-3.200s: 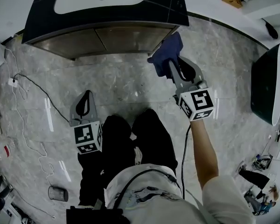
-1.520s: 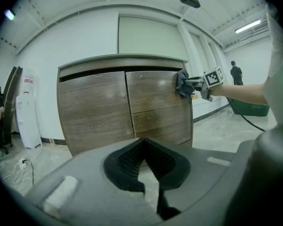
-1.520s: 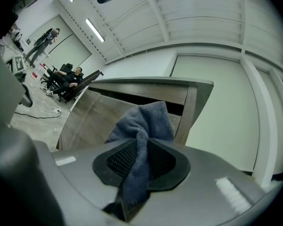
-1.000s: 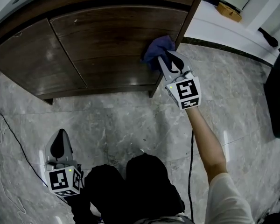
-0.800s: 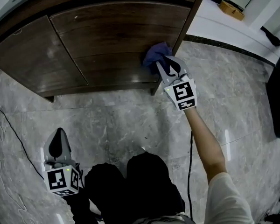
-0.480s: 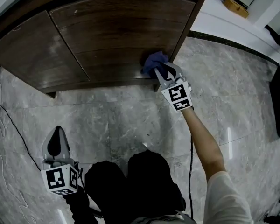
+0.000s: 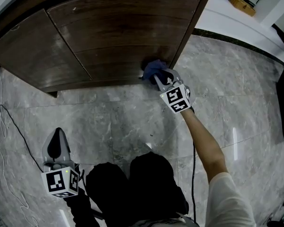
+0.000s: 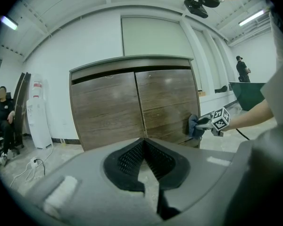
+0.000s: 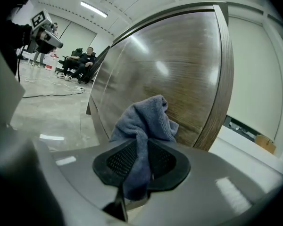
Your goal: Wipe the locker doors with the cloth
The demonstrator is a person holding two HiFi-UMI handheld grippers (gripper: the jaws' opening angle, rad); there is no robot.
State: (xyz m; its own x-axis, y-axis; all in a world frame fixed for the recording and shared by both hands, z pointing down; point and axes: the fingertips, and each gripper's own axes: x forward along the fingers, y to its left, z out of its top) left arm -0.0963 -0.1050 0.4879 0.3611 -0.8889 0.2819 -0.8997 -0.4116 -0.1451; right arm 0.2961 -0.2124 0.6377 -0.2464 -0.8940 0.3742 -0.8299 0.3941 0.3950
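Starting at the far left of the head view, a dark cable point(image 7: 13, 126) is seen trailing across the grey marble floor point(image 7: 118, 122). Just to its right, low in the picture beside the person's dark trousers point(image 7: 132, 183), the left gripper point(image 7: 57, 132) is held above the floor, well apart from the cabinet. In the left gripper view its jaws are pressed together with nothing pinched between them, and they are pointed toward the cabinet front.

Two dark wooden locker doors are shown side by side: the left door point(image 7: 33, 46) and the right door point(image 7: 123, 32), divided by a thin seam. A white water dispenser point(image 8: 37, 112) is seen standing to the left of the cabinet in the left gripper view.

At the lower right corner of the right door, the blue cloth point(image 7: 153, 69) is held bunched against the wood, just beside the cabinet's right edge. It is pinched by the right gripper point(image 7: 157, 77), which is carried on an outstretched bare forearm point(image 7: 203, 141). In the right gripper view the jaws are clamped on the cloth point(image 9: 144, 119); one fold is drawn down between them and the rest is piled up against the door.

Farther right, a white raised ledge point(image 7: 236, 25) is seen, and a small wooden block point(image 7: 243, 4) lies on it.
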